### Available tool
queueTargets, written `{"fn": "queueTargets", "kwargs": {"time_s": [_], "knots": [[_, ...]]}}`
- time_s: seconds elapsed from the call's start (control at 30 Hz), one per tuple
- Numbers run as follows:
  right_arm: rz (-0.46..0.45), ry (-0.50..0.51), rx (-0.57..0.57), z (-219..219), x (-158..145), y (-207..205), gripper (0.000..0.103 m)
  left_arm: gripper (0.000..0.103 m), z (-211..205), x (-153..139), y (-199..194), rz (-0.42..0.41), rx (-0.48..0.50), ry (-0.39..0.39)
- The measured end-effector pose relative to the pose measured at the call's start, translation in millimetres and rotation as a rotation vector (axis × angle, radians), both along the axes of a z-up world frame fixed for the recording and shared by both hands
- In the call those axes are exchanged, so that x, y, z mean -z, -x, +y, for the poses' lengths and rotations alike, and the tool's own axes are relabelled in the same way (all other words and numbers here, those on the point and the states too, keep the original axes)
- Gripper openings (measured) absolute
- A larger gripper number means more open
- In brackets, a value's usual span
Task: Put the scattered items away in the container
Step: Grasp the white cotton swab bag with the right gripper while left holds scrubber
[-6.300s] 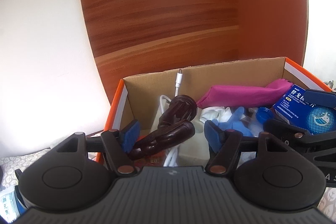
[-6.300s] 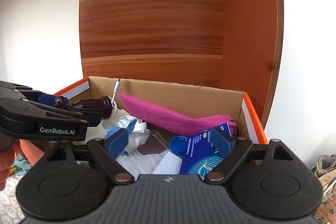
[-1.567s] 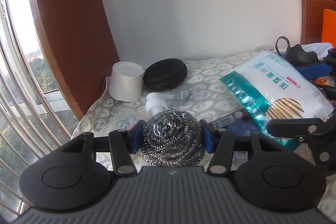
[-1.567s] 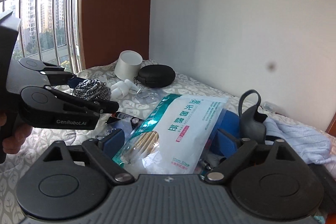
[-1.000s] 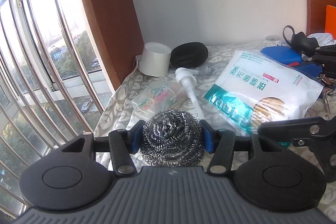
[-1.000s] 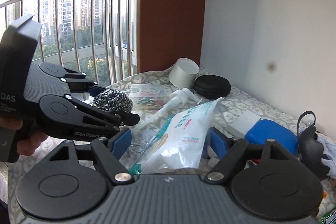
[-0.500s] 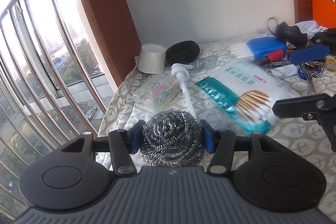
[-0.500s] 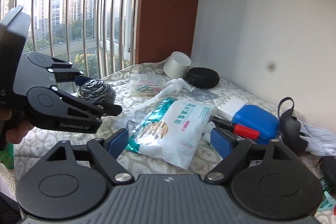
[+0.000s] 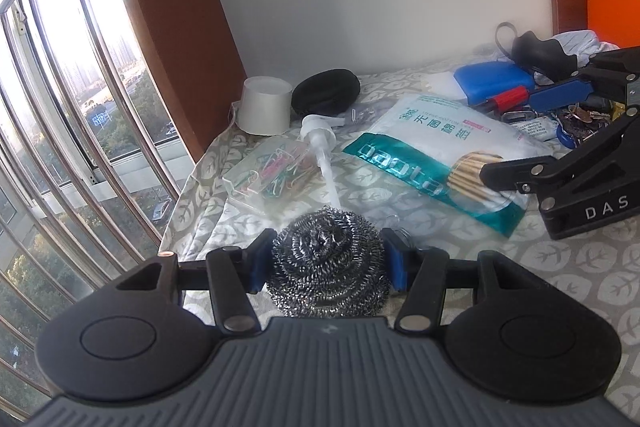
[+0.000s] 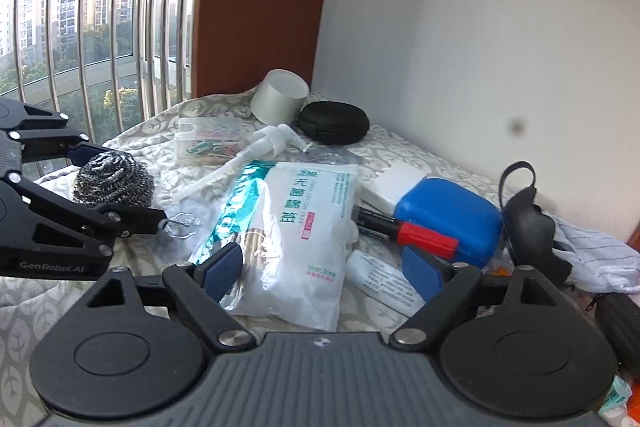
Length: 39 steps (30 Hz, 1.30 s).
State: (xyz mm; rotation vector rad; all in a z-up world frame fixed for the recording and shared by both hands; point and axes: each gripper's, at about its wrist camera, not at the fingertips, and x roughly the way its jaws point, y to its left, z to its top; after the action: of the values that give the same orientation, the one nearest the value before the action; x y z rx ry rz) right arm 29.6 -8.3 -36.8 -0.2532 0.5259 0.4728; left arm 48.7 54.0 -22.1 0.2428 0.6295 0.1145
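Right gripper (image 10: 323,273) widened astride cotton-swab bag (image 10: 296,231).

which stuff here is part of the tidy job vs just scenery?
Job:
steel scourer, held in left gripper
cotton swab bag, between open right gripper jaws
paper clip box
pump dispenser
orange container

Scenery:
window bars
wall

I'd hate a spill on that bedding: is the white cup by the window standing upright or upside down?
Upside down. The white cup rests on its wide mouth with the narrower closed base on top, beside the black case. Whether anything is under it cannot be told.
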Motion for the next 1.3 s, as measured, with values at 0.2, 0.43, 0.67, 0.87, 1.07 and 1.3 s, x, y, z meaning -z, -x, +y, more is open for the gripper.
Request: {"fn": "queueTargets", "kwargs": {"time_s": [0.2,0.43,0.67,0.87,1.07,1.3], "knots": [[-0.081,-0.009,0.056,-17.0,-6.5,4.2,0.088,0.056,-3.3,0.2,-8.9,-0.001,0.007,-0.005],[-0.104,0.023,-0.097,12.2,-10.8,-1.0,0.094,0.056,-3.3,2.2,-9.3,0.0,0.008,-0.002],[-0.072,0.067,-0.121,21.1,-7.0,-16.3,0.094,0.056,-1.2,4.8,-10.0,-0.003,0.002,0.004],[-0.026,0.063,-0.121,19.4,-3.5,-22.5,0.093,0.058,-1.0,5.8,-10.6,-0.014,0.006,-0.001],[-0.042,0.077,-0.118,17.4,-5.4,-18.4,0.068,0.057,-1.4,4.5,-11.6,-0.02,0.008,-0.002],[-0.002,-0.015,-0.119,2.3,-14.9,-17.5,0.054,0.057,1.0,-5.5,-11.6,-0.045,0.01,0.018]]}}
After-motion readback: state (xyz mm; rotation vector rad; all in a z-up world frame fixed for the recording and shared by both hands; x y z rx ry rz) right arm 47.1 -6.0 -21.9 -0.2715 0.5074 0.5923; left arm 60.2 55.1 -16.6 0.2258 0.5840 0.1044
